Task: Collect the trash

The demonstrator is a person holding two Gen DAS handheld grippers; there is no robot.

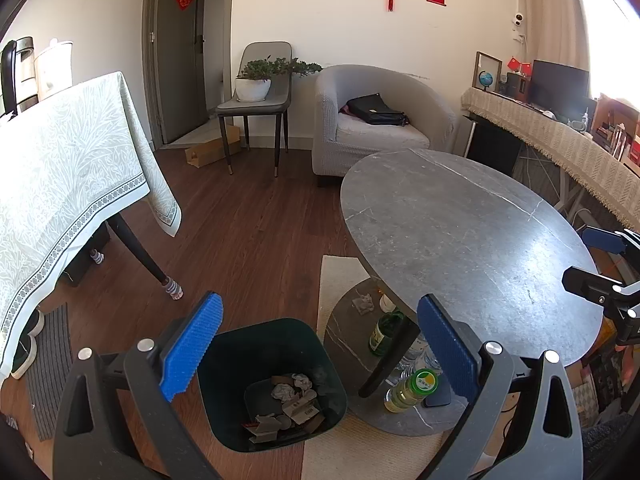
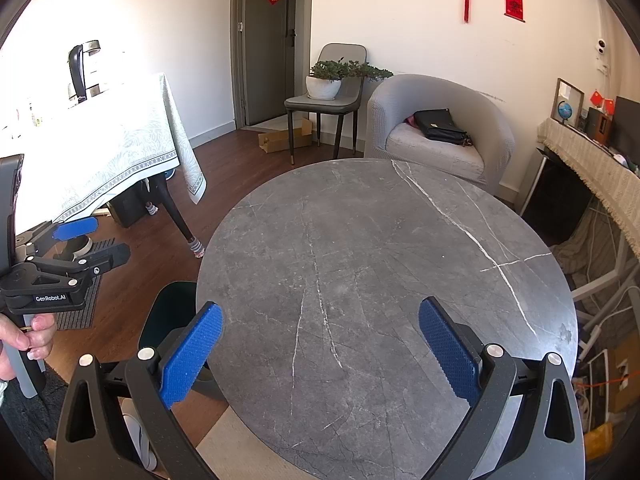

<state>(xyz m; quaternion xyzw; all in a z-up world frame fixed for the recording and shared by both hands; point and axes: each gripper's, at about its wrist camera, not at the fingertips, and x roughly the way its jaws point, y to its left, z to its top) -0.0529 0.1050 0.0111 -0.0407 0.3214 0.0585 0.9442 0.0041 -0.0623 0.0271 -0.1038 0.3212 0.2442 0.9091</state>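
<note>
Crumpled paper and cardboard scraps [image 1: 286,406] already lay in the dark green bin [image 1: 272,384] at six o'clock of the bare round surface [image 2: 384,280], both the left tool [image 1: 318,350] and right tool [image 2: 320,354] gaped empty, so little seemed left.

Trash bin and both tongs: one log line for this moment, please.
left tongs open, empty | right tongs open, empty | trash bin holds paper scraps | tabletop bare

"GenRobot.AI" stands in white letters on the black body of the left gripper [image 2: 86,244]; no other writing is legible.
</note>
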